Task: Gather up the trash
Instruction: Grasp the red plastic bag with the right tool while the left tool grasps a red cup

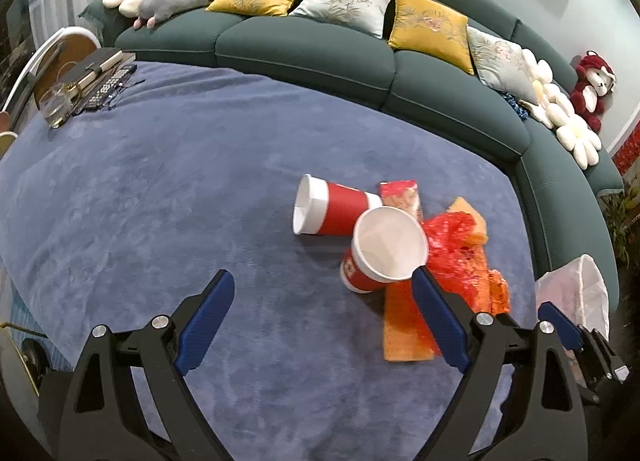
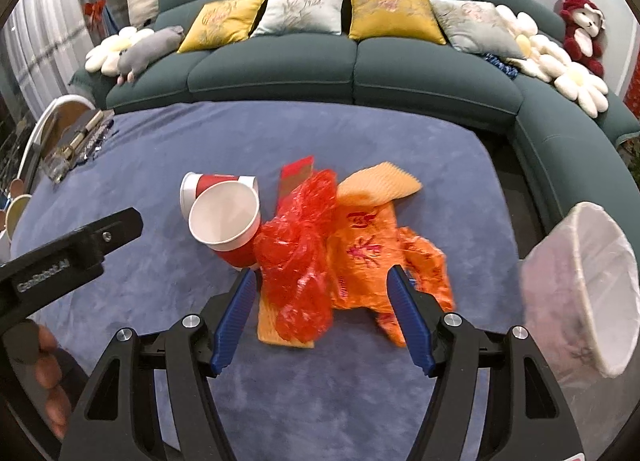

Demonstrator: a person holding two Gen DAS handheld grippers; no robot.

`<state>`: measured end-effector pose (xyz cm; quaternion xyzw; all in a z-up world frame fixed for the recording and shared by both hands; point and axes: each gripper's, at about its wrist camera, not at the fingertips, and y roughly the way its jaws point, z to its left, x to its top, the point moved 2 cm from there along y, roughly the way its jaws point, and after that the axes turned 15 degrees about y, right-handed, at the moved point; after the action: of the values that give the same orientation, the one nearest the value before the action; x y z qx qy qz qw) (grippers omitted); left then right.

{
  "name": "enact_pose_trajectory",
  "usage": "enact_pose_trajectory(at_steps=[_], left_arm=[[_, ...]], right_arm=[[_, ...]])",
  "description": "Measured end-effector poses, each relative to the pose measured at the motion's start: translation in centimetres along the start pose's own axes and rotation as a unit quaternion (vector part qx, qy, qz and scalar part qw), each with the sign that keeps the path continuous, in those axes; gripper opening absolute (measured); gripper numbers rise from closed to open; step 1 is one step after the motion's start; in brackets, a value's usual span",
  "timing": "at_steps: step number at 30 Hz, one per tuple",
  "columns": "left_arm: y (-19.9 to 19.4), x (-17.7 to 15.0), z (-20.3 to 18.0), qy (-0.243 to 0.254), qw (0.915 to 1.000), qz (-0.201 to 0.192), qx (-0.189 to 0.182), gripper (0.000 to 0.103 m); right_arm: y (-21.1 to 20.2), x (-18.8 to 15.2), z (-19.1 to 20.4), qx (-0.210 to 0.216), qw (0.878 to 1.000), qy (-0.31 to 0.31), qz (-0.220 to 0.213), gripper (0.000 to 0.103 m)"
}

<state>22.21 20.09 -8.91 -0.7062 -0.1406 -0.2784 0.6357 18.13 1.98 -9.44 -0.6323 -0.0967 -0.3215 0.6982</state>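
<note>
Right gripper: jaws roughly two-thirds open, nothing clamped; they frame the near edge of the trash pile without pressing it. Left gripper: jaws wide open, empty; its right-hand finger overlaps the nearer cup's rim in view, contact can't be told.

Landmark is the nearer red paper cup, lying tilted, mouth facing the cameras. Touching it from behind: second red cup, on its side. Just right of it: crumpled red plastic bag, then the orange printed bag draped alongside. Flat orange corrugated sheet lies beyond those bags, another piece pokes out under them. Small red packet behind the bags. All on the blue carpet. Lined waste bin well to the right of the cup.

Handling, my read:
- Cups: light, thin-walled, crush easily. Pinch across the rim, gentle squeeze.
- Bags: near weightless, slick, floppy. Grab a bunched fold, not a flat panel, or the film slips out.
- Corrugated sheets: semi-stiff, take an edge.
</note>
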Motion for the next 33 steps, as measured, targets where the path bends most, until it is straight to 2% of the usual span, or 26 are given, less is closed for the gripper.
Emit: enact_pose_trajectory(at_steps=[12, 14, 16, 17, 19, 23, 28, 33], left_arm=[[2.9, -0.1, 1.1, -0.008, 0.9996, 0.025, -0.012, 0.086], [3.1, 0.0, 0.9, -0.009, 0.9994, 0.028, -0.017, 0.086], [3.2, 0.3, 0.4, -0.006, 0.9993, 0.027, -0.024, 0.086], [3.3, 0.5, 0.1, -0.003, 0.9993, 0.027, -0.025, 0.086], [3.5, 0.7, -0.6, 0.002, 0.9991, 0.029, -0.030, 0.086], [3.8, 1.2, -1.8, 0.009, 0.9988, 0.030, -0.036, 0.086], [4.6, 1.5, -3.6, 0.023, 0.9984, 0.031, -0.041, 0.086], [6.2, 1.9, -5.2, 0.039, 0.9981, 0.035, -0.032, 0.086]], right_arm=[[5.5, 0.6, 1.6, -0.003, 0.999, 0.004, 0.037, 0.065], [6.2, 0.6, 1.5, -0.002, 0.999, 0.008, 0.043, 0.057], [6.9, 0.5, 1.2, 0.006, 0.998, 0.010, 0.056, 0.031], [7.0, 0.5, 1.1, 0.005, 0.998, 0.009, 0.058, 0.030], [6.8, 0.6, 0.8, 0.014, 0.998, 0.009, 0.055, 0.020], [5.3, 1.2, 0.0, 0.027, 0.999, 0.015, 0.034, 0.016], [2.2, 3.4, -1.6, 0.035, 0.999, 0.032, -0.012, 0.016], [0.8, 5.0, -3.5, 0.034, 0.997, 0.055, -0.029, 0.016]])
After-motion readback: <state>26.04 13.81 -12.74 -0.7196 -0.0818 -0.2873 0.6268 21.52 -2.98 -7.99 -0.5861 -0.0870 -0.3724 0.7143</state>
